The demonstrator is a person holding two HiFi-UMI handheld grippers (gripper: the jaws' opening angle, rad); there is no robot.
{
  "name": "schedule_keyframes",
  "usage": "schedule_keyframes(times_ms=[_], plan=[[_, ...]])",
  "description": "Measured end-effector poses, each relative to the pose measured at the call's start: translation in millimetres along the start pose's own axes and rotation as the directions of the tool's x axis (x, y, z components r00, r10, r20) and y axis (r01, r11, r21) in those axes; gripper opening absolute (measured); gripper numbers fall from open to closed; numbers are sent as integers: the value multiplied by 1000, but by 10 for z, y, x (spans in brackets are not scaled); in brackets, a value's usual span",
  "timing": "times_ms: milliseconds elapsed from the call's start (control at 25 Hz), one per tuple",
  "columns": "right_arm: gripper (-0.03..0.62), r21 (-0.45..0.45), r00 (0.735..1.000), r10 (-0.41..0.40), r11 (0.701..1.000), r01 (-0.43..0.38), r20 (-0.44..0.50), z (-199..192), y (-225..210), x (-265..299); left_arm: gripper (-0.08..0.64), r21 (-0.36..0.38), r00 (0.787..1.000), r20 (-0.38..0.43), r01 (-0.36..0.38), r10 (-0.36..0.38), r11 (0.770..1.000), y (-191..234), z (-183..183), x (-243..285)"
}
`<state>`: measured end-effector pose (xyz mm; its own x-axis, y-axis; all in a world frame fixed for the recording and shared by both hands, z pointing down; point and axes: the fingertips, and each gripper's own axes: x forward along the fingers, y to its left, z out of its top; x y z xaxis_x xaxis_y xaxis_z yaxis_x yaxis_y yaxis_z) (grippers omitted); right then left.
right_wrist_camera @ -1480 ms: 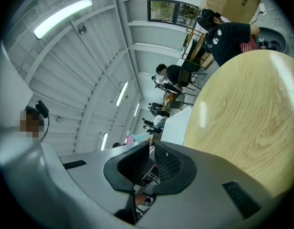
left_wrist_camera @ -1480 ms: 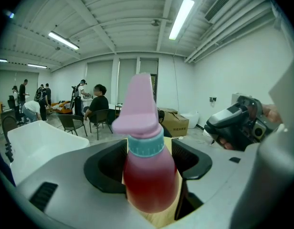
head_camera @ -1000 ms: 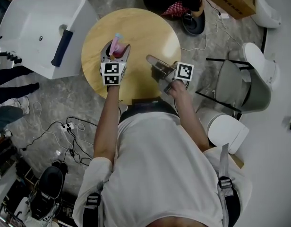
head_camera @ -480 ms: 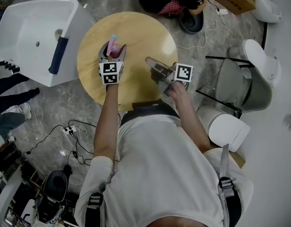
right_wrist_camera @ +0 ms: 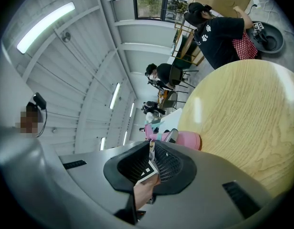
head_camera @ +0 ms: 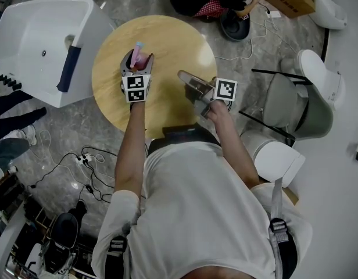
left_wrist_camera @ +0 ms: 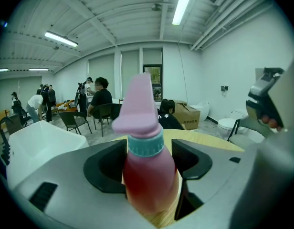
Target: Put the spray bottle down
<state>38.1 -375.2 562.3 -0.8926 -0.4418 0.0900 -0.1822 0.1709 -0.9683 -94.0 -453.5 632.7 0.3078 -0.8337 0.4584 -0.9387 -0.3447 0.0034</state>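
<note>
Unchanged approx. vs 1 s ago: both tools over round worktop point(head_camera: 173, 39). Nearest: right tool point(head_camera: 188, 78), jaws together, empty, over near-right part. Next: left tool point(head_camera: 138, 66) clamped on spray bottle point(head_camera: 138, 56), upright, pink w/ teal collar, left of centre; base contact w/ wood n/clear. Bare wood ahead & right; left edge close. White basin point(head_camera: 33, 34) beyond that edge.
</note>
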Motion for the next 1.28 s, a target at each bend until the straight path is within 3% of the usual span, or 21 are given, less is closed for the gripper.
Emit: schedule_keyframes(times_ms=[600, 1280], plan=[[20, -6, 1000, 1, 1000, -1, -9, 2, 0, 1, 290, 19, 1000, 11, -5, 5, 1000, -75, -86, -3], [20, -23, 1000, 8, 1000, -9, -3, -95, 115, -23, 322, -62, 1000, -23, 7, -8, 998, -137, -234, -252]])
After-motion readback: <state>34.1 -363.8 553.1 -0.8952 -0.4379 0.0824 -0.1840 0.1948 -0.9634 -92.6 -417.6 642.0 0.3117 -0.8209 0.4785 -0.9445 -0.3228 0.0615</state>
